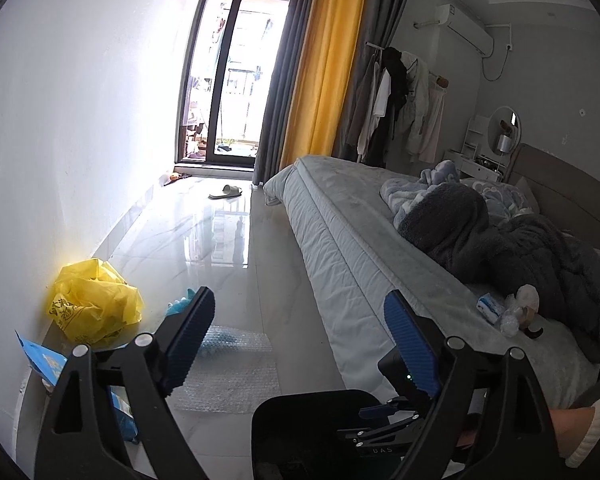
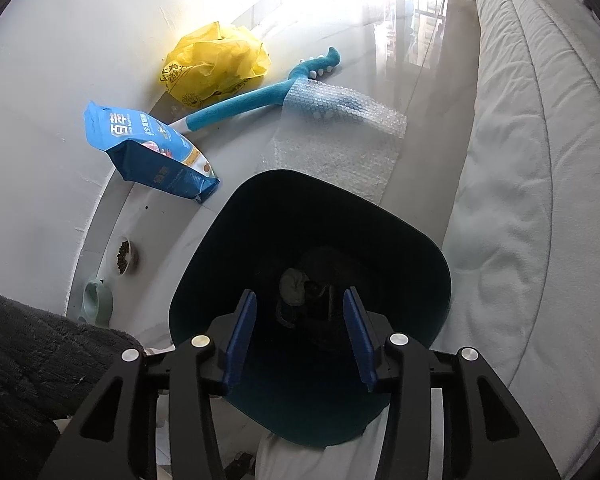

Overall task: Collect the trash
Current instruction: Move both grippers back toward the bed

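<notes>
A dark trash bin point(image 2: 260, 192) stands on the floor beside the bed. My right gripper point(image 2: 300, 294) hangs open right above its mouth, pointing steeply down, with nothing between the pads. A crumpled pale wad point(image 2: 294, 286) lies at the bin's bottom. My left gripper point(image 1: 300, 304) is wide open and empty, looking along the room over the bin point(image 1: 300, 408). On the floor lie a yellow plastic bag point(image 2: 216, 64) point(image 1: 96, 308), a sheet of bubble wrap point(image 2: 340, 128) point(image 1: 236, 364) and a blue pet-food pouch point(image 2: 148, 148). Small wrappers and a tissue pack point(image 1: 504, 310) sit on the bed's near edge.
The bed point(image 1: 340, 216) with dark bedding fills the right side. A long blue plush toy point(image 2: 240, 106) lies partly under the bubble wrap. Two pet bowls point(image 2: 122, 258) stand by the wall. A slipper point(image 1: 226, 192) lies near the balcony door. A white-cuffed hand point(image 1: 580, 428) shows at lower right.
</notes>
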`<state>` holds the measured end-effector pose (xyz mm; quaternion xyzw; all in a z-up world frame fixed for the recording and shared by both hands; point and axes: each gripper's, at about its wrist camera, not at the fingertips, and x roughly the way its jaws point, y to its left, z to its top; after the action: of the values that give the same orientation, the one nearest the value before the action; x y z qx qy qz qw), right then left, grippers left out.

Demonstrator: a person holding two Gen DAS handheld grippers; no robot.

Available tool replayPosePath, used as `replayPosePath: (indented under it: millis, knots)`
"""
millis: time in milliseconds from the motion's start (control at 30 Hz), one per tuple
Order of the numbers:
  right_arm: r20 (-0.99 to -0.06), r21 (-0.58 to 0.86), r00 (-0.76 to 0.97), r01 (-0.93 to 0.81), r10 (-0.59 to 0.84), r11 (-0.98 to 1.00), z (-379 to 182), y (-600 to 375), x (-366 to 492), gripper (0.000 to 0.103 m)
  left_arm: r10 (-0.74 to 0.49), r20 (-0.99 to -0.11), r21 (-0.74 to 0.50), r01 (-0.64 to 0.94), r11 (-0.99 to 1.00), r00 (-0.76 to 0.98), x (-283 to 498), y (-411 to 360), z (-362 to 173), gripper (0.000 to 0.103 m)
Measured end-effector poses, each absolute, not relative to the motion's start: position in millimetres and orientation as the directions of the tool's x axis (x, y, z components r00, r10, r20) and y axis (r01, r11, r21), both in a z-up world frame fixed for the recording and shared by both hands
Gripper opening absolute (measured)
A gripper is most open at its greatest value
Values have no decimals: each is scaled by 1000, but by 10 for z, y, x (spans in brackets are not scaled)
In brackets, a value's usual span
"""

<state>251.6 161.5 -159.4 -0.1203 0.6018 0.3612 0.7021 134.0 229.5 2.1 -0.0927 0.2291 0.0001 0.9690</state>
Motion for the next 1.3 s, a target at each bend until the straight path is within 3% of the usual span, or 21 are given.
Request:
replayPosePath:
  millis: [233,567,767,1300]
  knots:
    - [-896,238,117,-686,428,687,-1298,1595,2507,58,-42,-429,-181,-40,983,902,1382,2267,94,89]
    - [-767,195,304,-728,565,657,-879,1315,2415,62,-42,-411,-178,-35,983,911,1514,2127,300,89]
    - [-676,210,397,-704,621,678,-678,905,2417,70,-75,-404,-203,-10,979,912,1649,1960,319,91]
    - [-654,152,539,-594,531,790,-381,-245,2620,74,-220,-448,-187,149,971,867,1879,1126,136,93]
